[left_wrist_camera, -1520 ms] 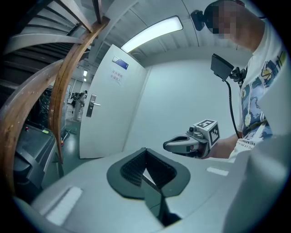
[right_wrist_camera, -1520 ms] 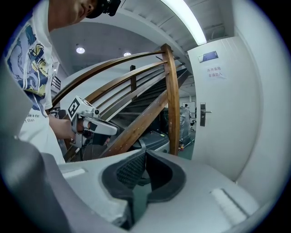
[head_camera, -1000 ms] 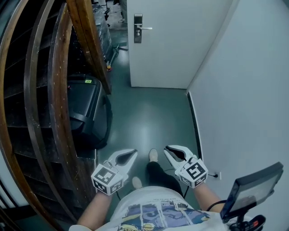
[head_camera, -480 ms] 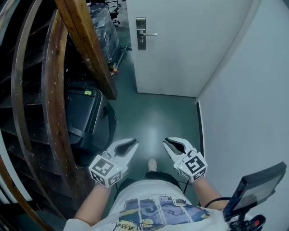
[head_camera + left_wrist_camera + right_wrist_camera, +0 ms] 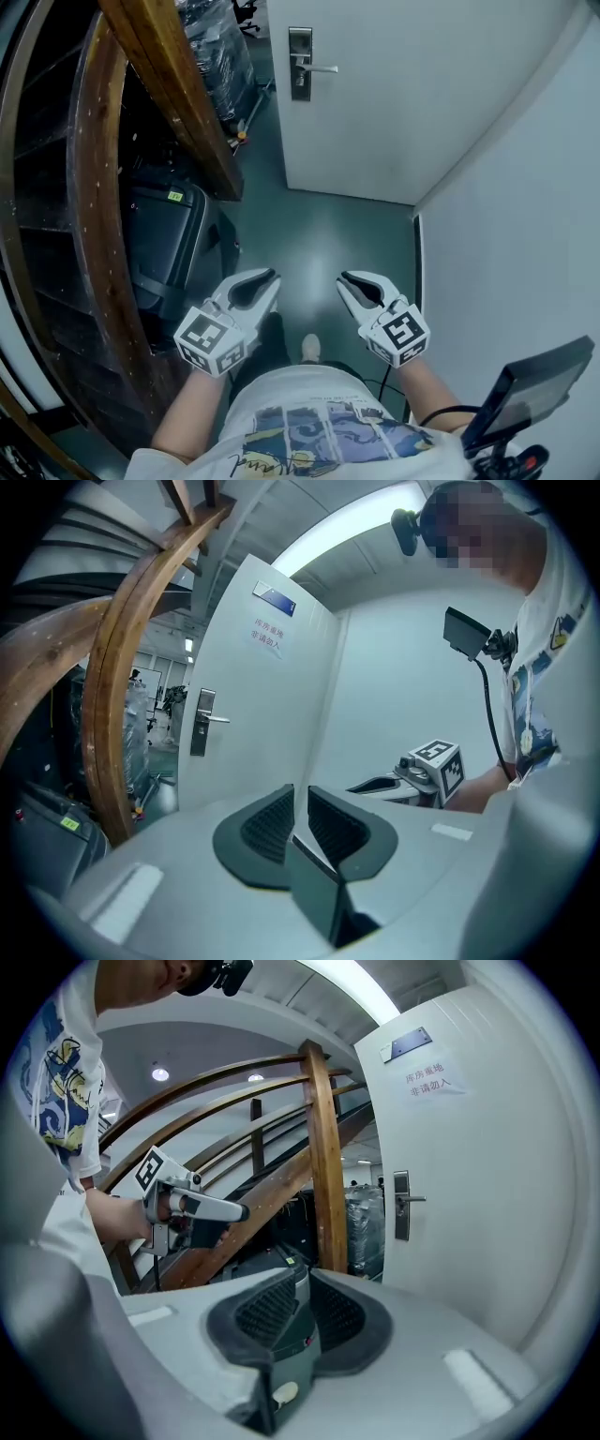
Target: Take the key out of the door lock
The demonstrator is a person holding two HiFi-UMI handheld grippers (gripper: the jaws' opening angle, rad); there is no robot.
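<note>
A white door (image 5: pixel 403 94) stands ahead, with a metal lock plate and lever handle (image 5: pixel 300 61) on its left edge. The lock plate also shows in the left gripper view (image 5: pixel 200 722) and the right gripper view (image 5: pixel 401 1206). It is too small for me to make out a key. My left gripper (image 5: pixel 265 279) and right gripper (image 5: pixel 347 279) are held at waist height, far short of the door. The left gripper's (image 5: pixel 300 794) jaws are opening, with a narrow gap and nothing between them. The right gripper's (image 5: pixel 305 1279) jaws stand slightly apart, also with nothing between them.
A wooden stair rail and beam (image 5: pixel 169 103) run along the left. A black case (image 5: pixel 164 234) sits on the green floor (image 5: pixel 319 234) under them. A white wall (image 5: pixel 525 216) closes the right side. Plastic-wrapped goods (image 5: pixel 220 47) stand left of the door.
The door and its lock plate have grown larger and nearer in the head view. Both grippers sit a little higher in the picture. The left jaws have parted slightly.
</note>
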